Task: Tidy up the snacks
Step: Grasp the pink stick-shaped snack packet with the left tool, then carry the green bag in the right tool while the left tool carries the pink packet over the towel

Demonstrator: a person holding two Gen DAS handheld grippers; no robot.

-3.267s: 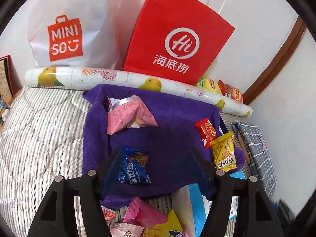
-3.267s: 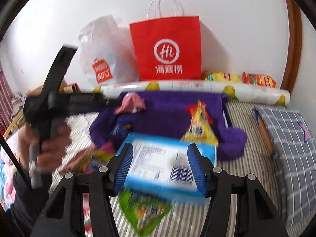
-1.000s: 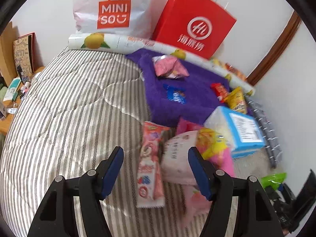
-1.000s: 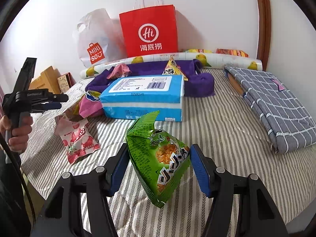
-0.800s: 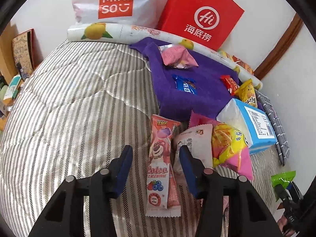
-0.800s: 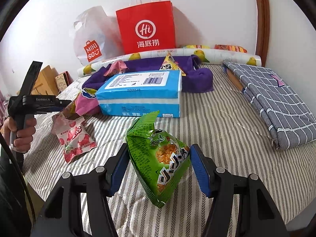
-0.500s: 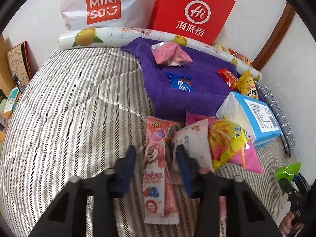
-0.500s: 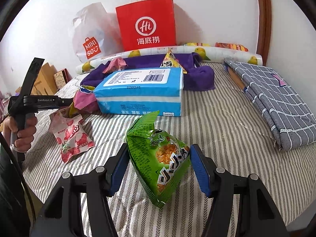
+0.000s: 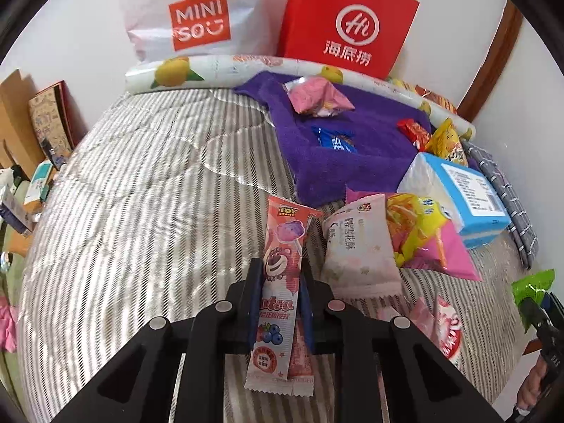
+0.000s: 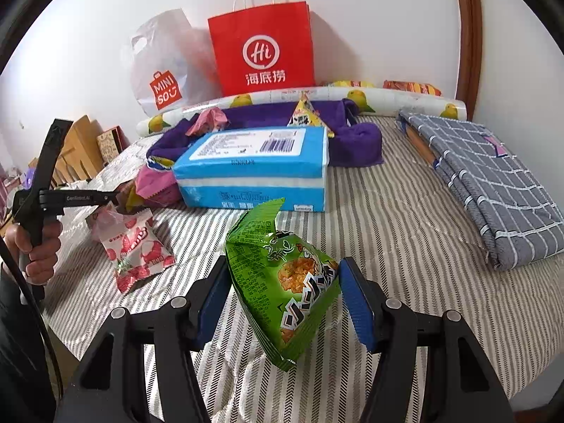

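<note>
The left claw (image 9: 282, 282) is clamped on a long pink candy pack (image 9: 280, 282), pinching it about midway with both ends sticking out, just above the striped bed (image 9: 141, 211). That pack looks light and floppy, a thin film sleeve that will likely droop at both ends, so the middle grip seems sensible; a hold near a sealed end would probably let it swing. The right claw (image 10: 282, 296) has its blue pads pressed against the sides of a green chip bag (image 10: 282, 282), squeezing it lightly at the lower half, held over the near edge of the bed. That bag is puffy with air and its film looks slick, so I would guess it could slip or crush the chips if squeezed harder; the crimped top seam would be a firmer place to take hold. Farther back a purple towel (image 9: 352, 162) carries a small blue packet (image 9: 335, 141), a pink bag (image 9: 317, 98), a red packet (image 9: 414, 132) and a yellow one (image 9: 446, 142), so it looks like the sorting spot. Between it and the claws lie a white-pink pouch (image 9: 356, 246), a yellow-pink bag (image 9: 423, 236) and a blue box (image 9: 458, 194), the box resting partly on the towel's edge. Against the wall stand a red paper bag (image 9: 347, 21) and a white Miniso bag (image 9: 197, 17); I cannot tell what is inside either.
</note>
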